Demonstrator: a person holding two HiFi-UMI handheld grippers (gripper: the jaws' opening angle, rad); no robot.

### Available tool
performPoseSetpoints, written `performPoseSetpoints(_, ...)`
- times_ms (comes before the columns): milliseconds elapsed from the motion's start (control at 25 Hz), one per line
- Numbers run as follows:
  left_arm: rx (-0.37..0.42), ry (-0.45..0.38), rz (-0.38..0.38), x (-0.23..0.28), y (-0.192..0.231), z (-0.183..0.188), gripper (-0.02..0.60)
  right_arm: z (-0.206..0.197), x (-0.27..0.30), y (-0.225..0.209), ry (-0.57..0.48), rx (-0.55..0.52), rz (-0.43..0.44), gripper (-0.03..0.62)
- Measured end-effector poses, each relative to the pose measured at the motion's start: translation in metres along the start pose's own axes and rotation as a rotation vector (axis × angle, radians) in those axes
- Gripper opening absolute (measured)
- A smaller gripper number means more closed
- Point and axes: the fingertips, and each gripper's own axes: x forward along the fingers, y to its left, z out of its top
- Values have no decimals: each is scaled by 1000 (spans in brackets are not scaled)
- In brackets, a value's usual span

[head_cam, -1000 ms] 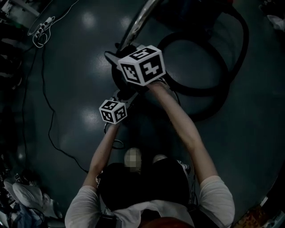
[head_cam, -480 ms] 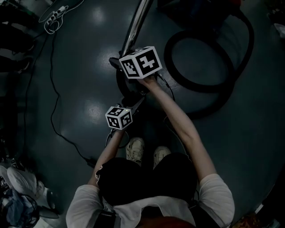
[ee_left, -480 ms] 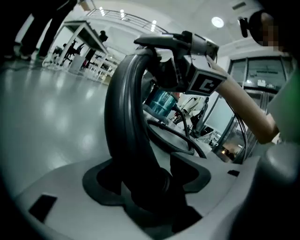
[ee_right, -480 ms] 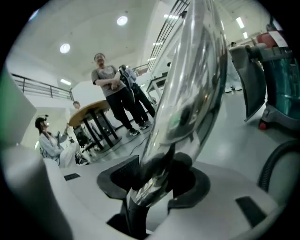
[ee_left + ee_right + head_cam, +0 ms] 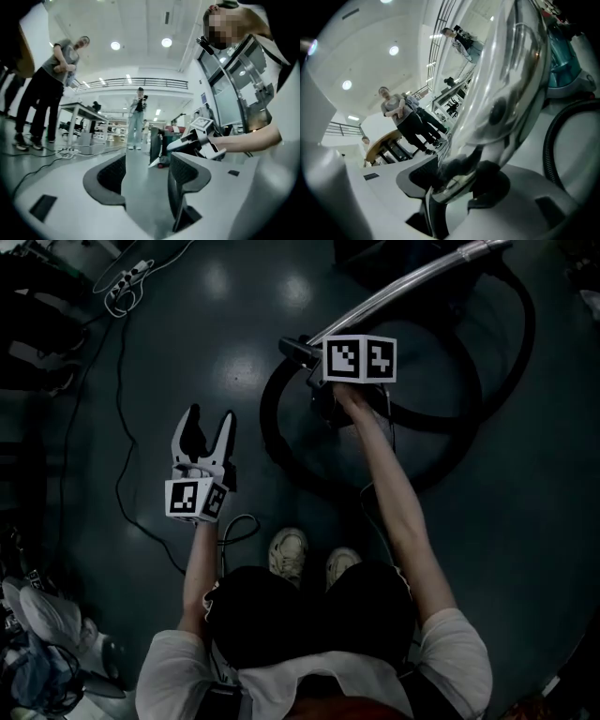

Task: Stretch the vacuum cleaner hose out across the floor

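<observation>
Chrome, smooth and mirror-bright, the curved wand [image 5: 412,287] sits between the matte black pads of the right hand-held gripper [image 5: 459,180]. Its jaws have just been opening slightly, yet they press on the tube. Ribbed black hose [image 5: 270,423] lies in round loops on the glossy dark floor [image 5: 525,521] beneath the wand. Left of the wand, the left hand-held gripper [image 5: 209,423] hangs empty, its jaws just opened wide.

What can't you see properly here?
- Head view: where the hose joins the metal tube, hidden under the cube of the right gripper.
- Head view: the vacuum body, too dark at the top edge.
- Right gripper view: the metal tube, blurred by nearness, covers much of the view.
</observation>
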Motion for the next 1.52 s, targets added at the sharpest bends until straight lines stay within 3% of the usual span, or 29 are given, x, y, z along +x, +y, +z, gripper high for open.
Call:
performPoseSetpoints(120, 47, 7, -187, 72, -36, 60, 290, -19, 9, 20, 50, -62, 36, 195)
performPoseSetpoints(200, 32, 14, -331, 119, -69, 94, 290, -37, 17, 36, 104, -97, 80, 195)
performPoseSetpoints(320, 68, 150, -543, 172, -120, 113, 290, -67, 19, 56, 198, -166, 150, 196)
performPoseSetpoints(360, 112, 217, -558, 184, -130, 109, 290, -78, 18, 62, 229, -199, 164, 199)
performPoseSetpoints(440, 208, 325, -515, 202, -134, 93, 290, -98, 14, 72, 282, -279, 183, 201)
performPoseSetpoints(600, 172, 502, -500, 205, -131, 56, 287, -124, 13, 86, 351, -401, 209, 212)
performPoseSetpoints(640, 174, 518, -487, 204, -129, 52, 241, -127, 13, 85, 353, -404, 202, 216)
performPoseSetpoints(760, 137, 531, -422, 202, -110, 40, 229, -138, 12, 78, 344, -376, 173, 216)
performPoseSetpoints(920, -84, 550, -280, 197, -57, 18, 232, -151, 1, 75, 342, -279, 163, 215)
performPoseSetpoints(1000, -154, 551, -154, 191, -13, 7, 242, -132, -25, 70, 239, -360, 91, 215)
performPoseSetpoints(1040, -135, 568, -78, 183, 17, -2, 242, -115, -47, 61, 159, -460, 10, 215)
performPoseSetpoints(1120, 6, 665, 100, 151, 94, -30, 242, -84, -100, 26, 31, -618, -178, 215)
performPoseSetpoints(1200, 125, 796, 286, 99, 165, -65, 242, -83, -147, -20, 31, -606, -293, 214)
performPoseSetpoints(1240, 119, 842, 364, 72, 193, -84, 242, -90, -166, -43, 57, -576, -330, 213)
performPoseSetpoints(1280, 35, 861, 431, 45, 214, -102, 242, -99, -183, -65, 85, -550, -369, 213)
performPoseSetpoints(1320, -161, 824, 484, 19, 232, -117, 241, -109, -199, -85, 111, -530, -412, 215)
performPoseSetpoints(1360, -460, 710, 535, -4, 246, -126, 241, -118, -214, -102, 130, -510, -453, 214)
performPoseSetpoints(1400, -788, 535, 610, -22, 257, -130, 241, -126, -226, -115, 141, -485, -489, 215)
performPoseSetpoints(1440, -1049, 353, 702, -34, 264, -128, 238, -133, -237, -127, 145, -455, -521, 214)
performPoseSetpoints(1480, -1168, 230, 766, -38, 268, -122, 235, -141, -247, -138, 143, -420, -550, 213)
performPoseSetpoints(1520, -1117, 207, 756, -33, 267, -112, 221, -148, -256, -148, 136, -384, -582, 213)
